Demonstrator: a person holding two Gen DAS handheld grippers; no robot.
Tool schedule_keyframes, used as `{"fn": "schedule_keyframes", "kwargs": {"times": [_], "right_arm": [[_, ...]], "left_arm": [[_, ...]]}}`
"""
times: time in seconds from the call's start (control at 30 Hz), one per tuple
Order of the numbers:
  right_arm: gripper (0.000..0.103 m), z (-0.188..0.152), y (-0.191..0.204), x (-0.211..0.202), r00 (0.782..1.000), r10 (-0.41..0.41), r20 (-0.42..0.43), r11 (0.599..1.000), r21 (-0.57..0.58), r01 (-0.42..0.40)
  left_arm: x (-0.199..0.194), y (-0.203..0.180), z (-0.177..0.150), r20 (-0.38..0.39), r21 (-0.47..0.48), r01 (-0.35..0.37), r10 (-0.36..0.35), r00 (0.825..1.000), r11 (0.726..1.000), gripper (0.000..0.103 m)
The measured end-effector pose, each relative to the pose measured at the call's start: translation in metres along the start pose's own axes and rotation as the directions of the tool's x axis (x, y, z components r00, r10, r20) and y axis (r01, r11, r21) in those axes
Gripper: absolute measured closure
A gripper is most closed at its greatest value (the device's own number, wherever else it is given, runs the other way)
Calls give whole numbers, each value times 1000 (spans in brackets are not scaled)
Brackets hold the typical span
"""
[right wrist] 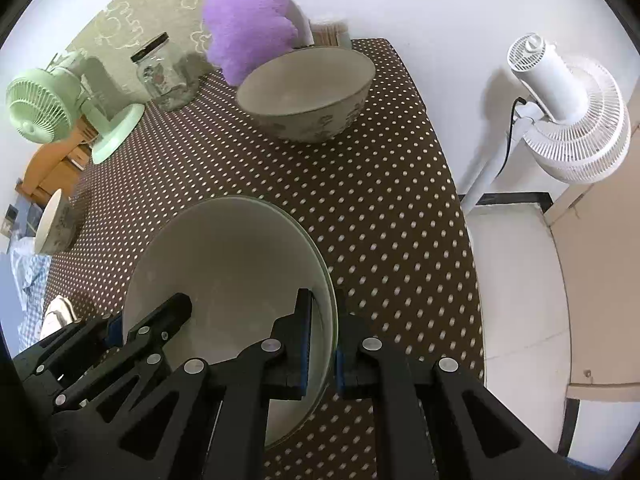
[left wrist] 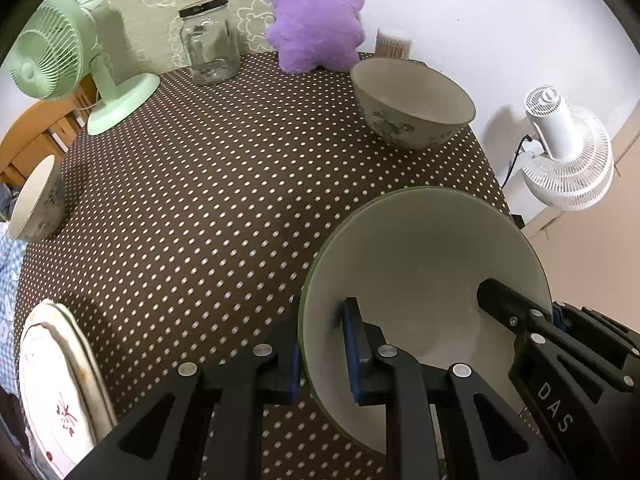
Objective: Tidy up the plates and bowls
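Note:
A large pale green bowl [left wrist: 424,256] [right wrist: 232,256] hangs just over the brown dotted table. My left gripper [left wrist: 320,344] is shut on its left rim, one finger inside and one outside. My right gripper [right wrist: 322,344] is shut on the opposite rim and shows at the right of the left wrist view. A patterned bowl [left wrist: 412,104] [right wrist: 308,96] stands at the far right of the table. A smaller patterned bowl [left wrist: 36,200] [right wrist: 54,220] sits at the left edge. Stacked plates [left wrist: 56,392] with a red motif lie near the front left corner.
At the back of the table [left wrist: 208,184] stand a green desk fan [left wrist: 64,60], a glass jar [left wrist: 210,40] with a black lid and a purple plush toy [left wrist: 316,16]. A white floor fan [right wrist: 568,112] stands beyond the right edge.

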State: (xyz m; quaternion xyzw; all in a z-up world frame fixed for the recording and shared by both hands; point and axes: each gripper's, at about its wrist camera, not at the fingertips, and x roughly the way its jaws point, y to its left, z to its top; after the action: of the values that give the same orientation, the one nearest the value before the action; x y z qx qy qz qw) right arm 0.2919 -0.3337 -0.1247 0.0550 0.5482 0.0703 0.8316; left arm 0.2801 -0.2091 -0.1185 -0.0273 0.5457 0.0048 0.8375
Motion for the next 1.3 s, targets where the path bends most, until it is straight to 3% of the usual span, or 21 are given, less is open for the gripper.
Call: {"fn": "schedule_keyframes", "kwargs": {"times": [0.57,1.0,1.3], "right_arm": [[91,-69,72,-25,1000,3,-10,1000,1,-3],[91,-103,110,-21,1000,-3,-28,1000,12,4],[91,-114,112,-18,999,-27,-30,999,44,28]], "left_arm": [[-35,70,-57,-11,-15,16,-16,1000,1000,88],[-38,99,-84,-48,3,24,-24,999,1000,88],[-34,99,-92,-45,29,42,-41,998,999,88]]}}
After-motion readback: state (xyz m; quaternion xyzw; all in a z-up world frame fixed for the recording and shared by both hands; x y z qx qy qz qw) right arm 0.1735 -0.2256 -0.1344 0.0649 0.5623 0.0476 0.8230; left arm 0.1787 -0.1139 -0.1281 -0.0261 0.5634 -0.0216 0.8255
